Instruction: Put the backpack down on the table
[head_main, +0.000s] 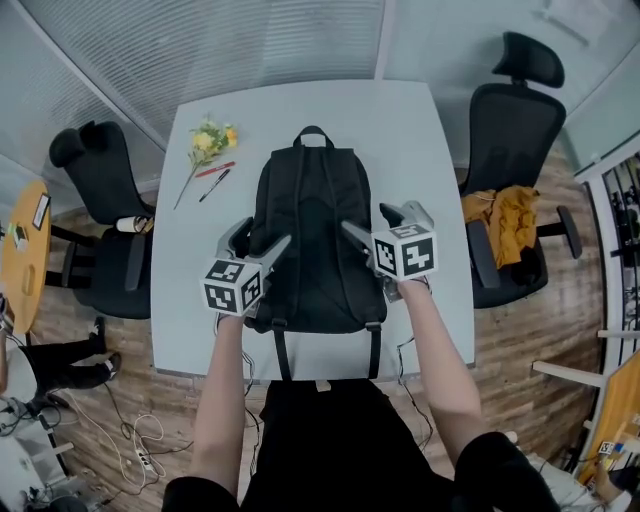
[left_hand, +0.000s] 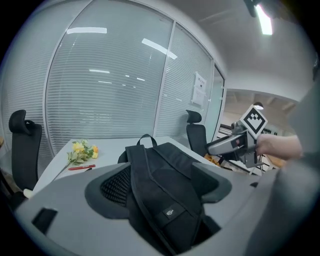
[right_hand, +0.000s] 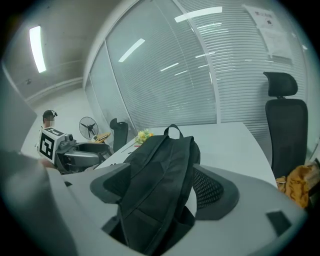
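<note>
The backpack (head_main: 312, 240) lies flat on the bench (head_main: 420, 130). Above it hover the left hand-held gripper (head_main: 268, 232) and the right hand-held gripper (head_main: 365, 220), both released.

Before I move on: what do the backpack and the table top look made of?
The backpack looks like matte black woven synthetic fabric, perhaps nylon or polyester: it creases softly, with stitched seams and webbing straps. The table has a smooth pale grey-white top, likely laminate or painted board: even colour, faint sheen, no grain visible.
</note>
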